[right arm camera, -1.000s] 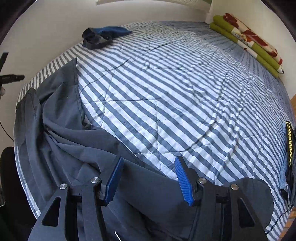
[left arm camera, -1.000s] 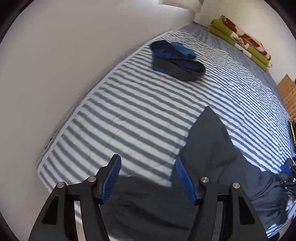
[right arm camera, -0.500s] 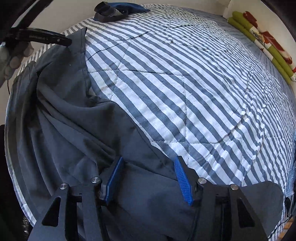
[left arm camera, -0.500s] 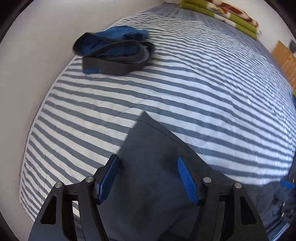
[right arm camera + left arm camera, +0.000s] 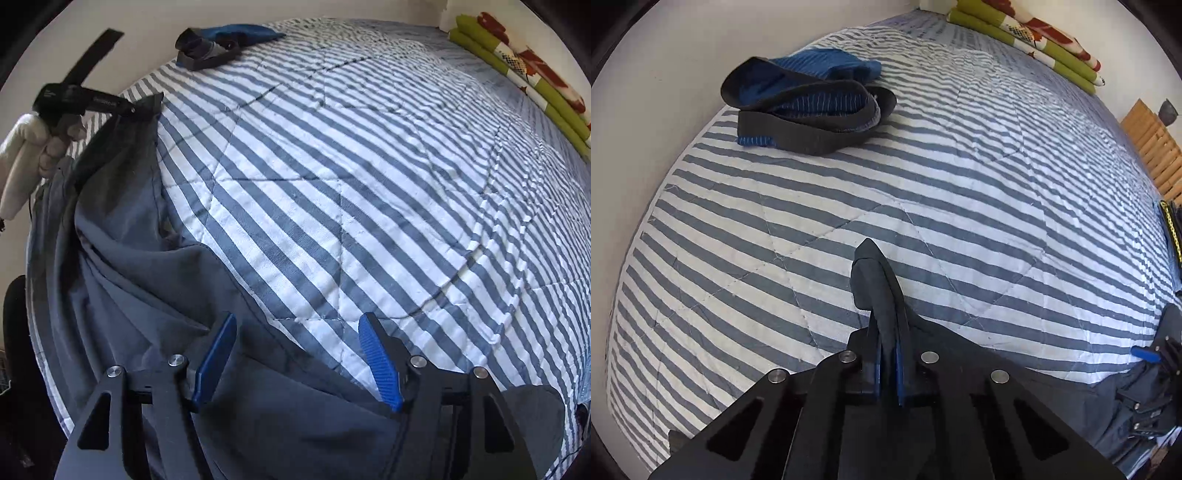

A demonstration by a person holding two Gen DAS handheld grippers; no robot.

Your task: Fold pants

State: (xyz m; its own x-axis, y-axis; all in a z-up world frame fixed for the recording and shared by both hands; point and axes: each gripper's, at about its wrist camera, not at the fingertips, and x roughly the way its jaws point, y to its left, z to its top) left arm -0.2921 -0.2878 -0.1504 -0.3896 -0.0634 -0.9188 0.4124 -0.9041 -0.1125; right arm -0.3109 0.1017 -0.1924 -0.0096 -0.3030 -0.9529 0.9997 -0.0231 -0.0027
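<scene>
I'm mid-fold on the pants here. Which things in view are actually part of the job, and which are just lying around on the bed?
Part of the job:
- grey pants
- left gripper, shut on a pants corner
- right gripper, open over the pants

Just lying about:
- blue and black garment, far corner of the striped quilt
- folded green and red blanket by the wall

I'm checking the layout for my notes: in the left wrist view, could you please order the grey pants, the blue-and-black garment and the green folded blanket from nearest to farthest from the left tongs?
1. Grey pants: pinched in the left tongs.
2. Blue-and-black garment: upper left on the striped bed.
3. Green folded blanket: top right, by the far wall.
</scene>
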